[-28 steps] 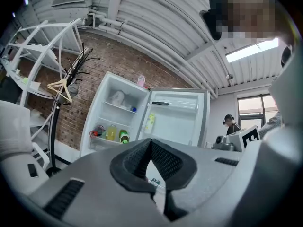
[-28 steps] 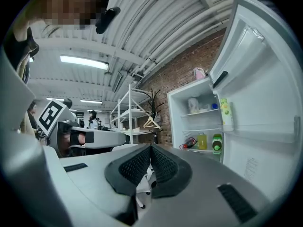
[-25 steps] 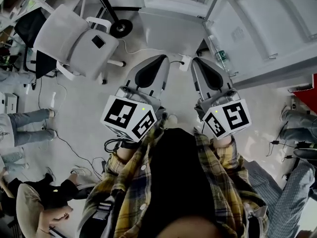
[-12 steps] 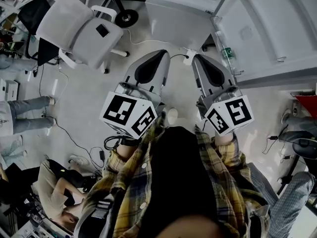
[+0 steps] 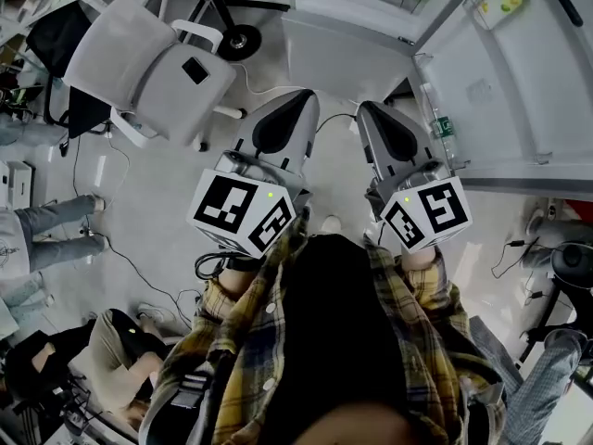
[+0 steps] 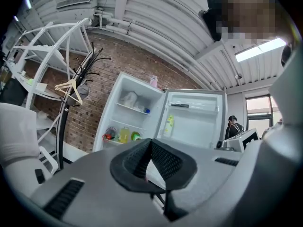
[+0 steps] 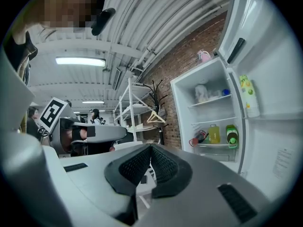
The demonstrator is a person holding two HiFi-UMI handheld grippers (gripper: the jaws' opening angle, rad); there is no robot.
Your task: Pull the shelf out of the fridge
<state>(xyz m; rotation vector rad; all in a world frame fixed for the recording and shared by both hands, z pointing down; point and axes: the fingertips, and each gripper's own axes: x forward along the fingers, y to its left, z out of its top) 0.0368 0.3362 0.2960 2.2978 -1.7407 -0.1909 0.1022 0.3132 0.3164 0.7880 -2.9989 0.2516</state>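
A person in a yellow plaid shirt (image 5: pixel 241 323) stands on a pale floor (image 5: pixel 157 202), holding a grey two-jaw gripper in each hand and facing an open white fridge (image 6: pixel 135 110). In the head view, the left gripper (image 5: pixel 295 109) and right gripper (image 5: pixel 373 123) sit side by side in front of the body, close together but apart, both aimed towards the fridge at the top of the frame.

The left gripper view shows its black ribbed fingers (image 6: pixel 137 157) pressed together with nothing between them. The right gripper view shows the same: its fingers (image 7: pixel 165 164) meet in a closed seam and grip nothing.

The fridge stands against a brick wall (image 6: pixel 94 74), its door (image 6: pixel 194 119) swung wide to the right. Inside, the upper shelf (image 7: pixel 210 100) carries a pale bundle and a small blue item. The lower shelf (image 7: pixel 215 144) holds a yellow bottle (image 7: pixel 214 134), a green bottle (image 7: pixel 231 135) and something red. Both shelves sit fully inside the fridge, well apart from either gripper. A yellow-green bottle (image 7: pixel 248 96) stands in the door rack.

A white office chair (image 5: pixel 148 58) sits on the floor to the left. A black coat stand with a hanger (image 6: pixel 70 86) stands left of the fridge.
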